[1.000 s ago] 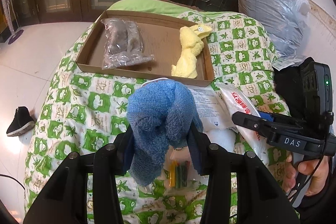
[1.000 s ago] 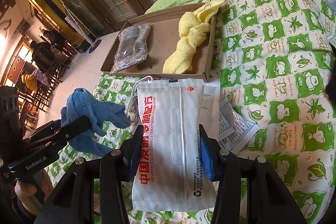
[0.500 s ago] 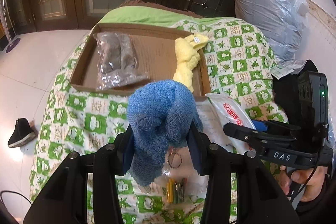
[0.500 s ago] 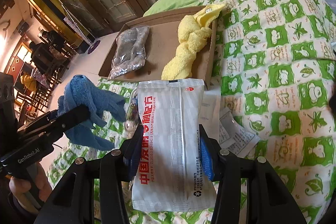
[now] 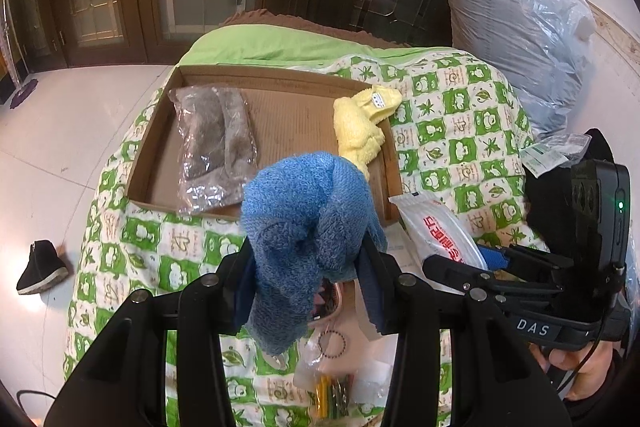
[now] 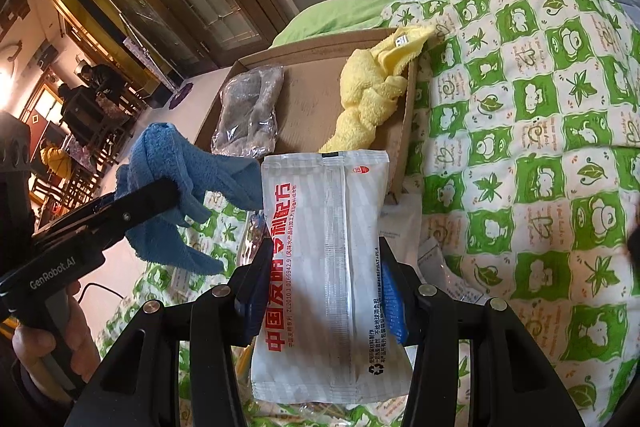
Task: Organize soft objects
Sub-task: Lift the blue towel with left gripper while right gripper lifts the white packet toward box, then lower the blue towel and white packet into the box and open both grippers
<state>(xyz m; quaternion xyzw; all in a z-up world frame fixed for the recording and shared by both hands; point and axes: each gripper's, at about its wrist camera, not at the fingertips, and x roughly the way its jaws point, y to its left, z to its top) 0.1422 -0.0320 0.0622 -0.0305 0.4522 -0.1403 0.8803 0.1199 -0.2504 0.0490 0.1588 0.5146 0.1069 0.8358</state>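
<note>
Blue towel clamped in left gripper, hiding near edge of cardboard tray and yellow towel's lower end. Right gripper pinches white packet, bottom cut off. Both now carried nearer tray than a second ago.

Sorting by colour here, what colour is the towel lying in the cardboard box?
Pale yellow towel; the right wrist view shows it best.

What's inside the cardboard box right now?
The cardboard box holds a grey item in clear plastic and a yellow towel. The blue towel hides its near right corner.
</note>
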